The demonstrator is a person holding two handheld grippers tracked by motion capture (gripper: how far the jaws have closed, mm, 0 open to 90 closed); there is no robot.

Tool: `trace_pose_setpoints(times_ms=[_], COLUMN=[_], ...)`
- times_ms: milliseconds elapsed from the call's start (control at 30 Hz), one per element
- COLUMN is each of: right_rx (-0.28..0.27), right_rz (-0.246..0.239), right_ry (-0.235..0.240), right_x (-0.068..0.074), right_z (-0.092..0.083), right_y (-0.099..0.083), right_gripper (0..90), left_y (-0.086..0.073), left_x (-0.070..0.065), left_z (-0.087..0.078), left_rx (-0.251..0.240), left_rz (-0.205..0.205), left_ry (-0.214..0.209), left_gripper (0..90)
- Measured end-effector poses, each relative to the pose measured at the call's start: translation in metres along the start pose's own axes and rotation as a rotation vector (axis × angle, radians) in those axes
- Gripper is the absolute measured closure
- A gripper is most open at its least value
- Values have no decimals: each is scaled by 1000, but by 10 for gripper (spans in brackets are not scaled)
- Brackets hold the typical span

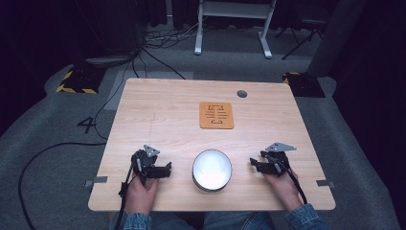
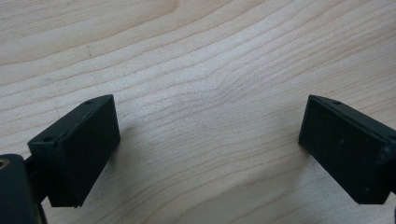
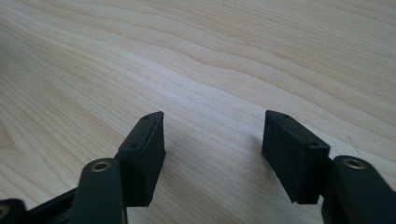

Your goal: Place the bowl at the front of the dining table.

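Between both grippers, white bowl (image 1: 212,170) is sitting: likely rigid, smooth, breakable; rim is offering best hold. Left gripper (image 2: 208,140) and right gripper (image 3: 212,140) are resting spread, empty.

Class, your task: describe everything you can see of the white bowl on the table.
The bowl is round, with a bright white, smooth inside that looks empty and a darker grey outer wall showing along its near edge. It stands upright on the wooden table near the front edge, midway between the left gripper and the right gripper. Neither touches it; both have open fingers. Its material cannot be told for sure.
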State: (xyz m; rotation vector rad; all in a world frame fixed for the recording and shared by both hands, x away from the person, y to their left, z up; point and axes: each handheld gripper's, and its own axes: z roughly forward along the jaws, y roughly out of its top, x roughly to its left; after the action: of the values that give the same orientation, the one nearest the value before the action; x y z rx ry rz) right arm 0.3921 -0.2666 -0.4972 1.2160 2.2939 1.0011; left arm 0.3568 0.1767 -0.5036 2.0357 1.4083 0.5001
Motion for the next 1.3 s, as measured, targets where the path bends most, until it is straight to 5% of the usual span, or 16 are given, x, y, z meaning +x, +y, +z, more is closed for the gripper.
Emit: trace_pose_setpoints(times_ms=[400,767,1300], right_rx=[-17,-4,-26], right_rz=[-2,-45,-88], right_ry=[64,106,162], right_x=[-2,12,24], right_z=[-35,-59,-70], right_y=[23,46,74], right_gripper=[397,393,413], left_y=[0,0,0], left_x=[0,0,0], left_z=[0,0,0], left_rx=[0,0,-1], left_rz=[0,0,0], left_ry=[0,-1,-1], left_gripper=[53,53,53])
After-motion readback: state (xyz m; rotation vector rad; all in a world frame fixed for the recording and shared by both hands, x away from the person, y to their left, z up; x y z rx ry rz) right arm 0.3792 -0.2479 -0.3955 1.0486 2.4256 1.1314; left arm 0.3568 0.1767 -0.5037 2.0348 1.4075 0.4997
